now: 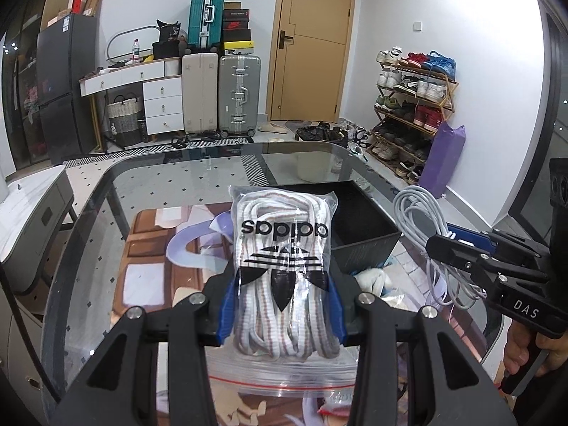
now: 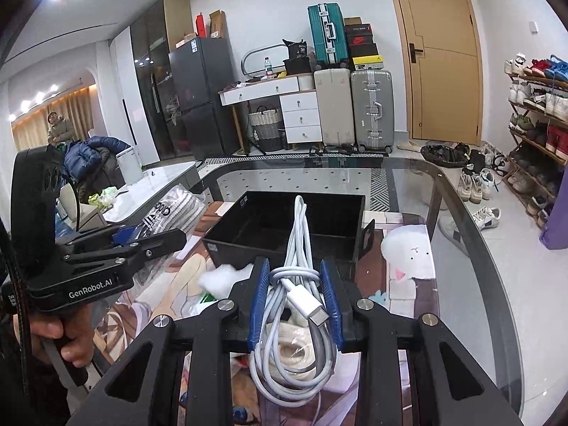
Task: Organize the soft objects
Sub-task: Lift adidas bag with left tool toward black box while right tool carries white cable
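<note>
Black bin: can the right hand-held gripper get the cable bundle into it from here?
Probably yes. The right hand-held gripper is shut on the white cable bundle, and the black bin sits straight ahead, open-topped and apparently empty. Nothing stands between; the left hand-held gripper is off to the side.

Both wrist views look downward across the glass table (image 1: 149, 191), sharing the black bin (image 2: 301, 220).

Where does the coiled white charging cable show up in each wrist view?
Left wrist view: coiled white charging cable at right, hanging from the right gripper.
Right wrist view: bottom centre, clamped between the blue pads.
Shared landmark: the open black rectangular box just beyond it.
</note>
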`<state>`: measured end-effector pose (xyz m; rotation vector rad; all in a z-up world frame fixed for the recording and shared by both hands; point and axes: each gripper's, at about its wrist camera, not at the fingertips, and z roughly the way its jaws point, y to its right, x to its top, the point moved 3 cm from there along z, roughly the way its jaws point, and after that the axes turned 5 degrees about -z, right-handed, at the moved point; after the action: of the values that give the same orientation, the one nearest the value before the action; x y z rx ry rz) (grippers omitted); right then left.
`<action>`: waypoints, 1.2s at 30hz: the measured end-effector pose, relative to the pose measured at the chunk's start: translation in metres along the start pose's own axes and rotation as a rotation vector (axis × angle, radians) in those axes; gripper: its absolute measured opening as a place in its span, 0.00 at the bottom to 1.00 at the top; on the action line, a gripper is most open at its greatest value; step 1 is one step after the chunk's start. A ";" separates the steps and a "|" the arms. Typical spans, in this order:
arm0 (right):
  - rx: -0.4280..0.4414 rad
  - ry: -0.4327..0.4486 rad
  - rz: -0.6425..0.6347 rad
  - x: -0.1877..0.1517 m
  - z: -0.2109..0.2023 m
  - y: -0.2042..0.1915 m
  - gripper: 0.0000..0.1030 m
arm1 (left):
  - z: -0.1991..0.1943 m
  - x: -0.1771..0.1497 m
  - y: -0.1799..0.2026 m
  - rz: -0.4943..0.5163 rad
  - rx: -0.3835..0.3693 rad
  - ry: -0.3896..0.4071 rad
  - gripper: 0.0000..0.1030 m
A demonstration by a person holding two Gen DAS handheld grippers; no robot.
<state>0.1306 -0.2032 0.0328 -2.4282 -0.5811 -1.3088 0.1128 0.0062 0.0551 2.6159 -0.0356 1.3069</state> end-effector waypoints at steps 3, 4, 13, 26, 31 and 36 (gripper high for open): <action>0.000 -0.006 0.013 0.008 0.003 0.006 0.28 | 0.007 0.007 0.004 0.003 -0.012 -0.010 0.40; 0.002 -0.007 0.017 0.011 0.004 0.007 0.28 | 0.009 0.009 0.005 0.006 -0.011 -0.012 0.40; 0.019 -0.019 0.031 0.029 0.020 0.016 0.28 | 0.035 0.025 0.009 0.008 -0.013 -0.043 0.40; 0.039 -0.066 0.053 0.045 0.066 0.029 0.28 | 0.072 0.037 0.005 -0.005 -0.014 -0.085 0.40; 0.041 -0.099 0.053 0.045 0.086 0.033 0.28 | 0.084 0.035 0.005 -0.003 -0.023 -0.106 0.40; 0.042 -0.119 0.054 0.049 0.104 0.036 0.28 | 0.095 0.034 0.006 -0.002 -0.021 -0.126 0.40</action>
<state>0.2465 -0.1768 0.0165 -2.4818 -0.5629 -1.1260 0.2074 -0.0164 0.0284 2.6758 -0.0657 1.1332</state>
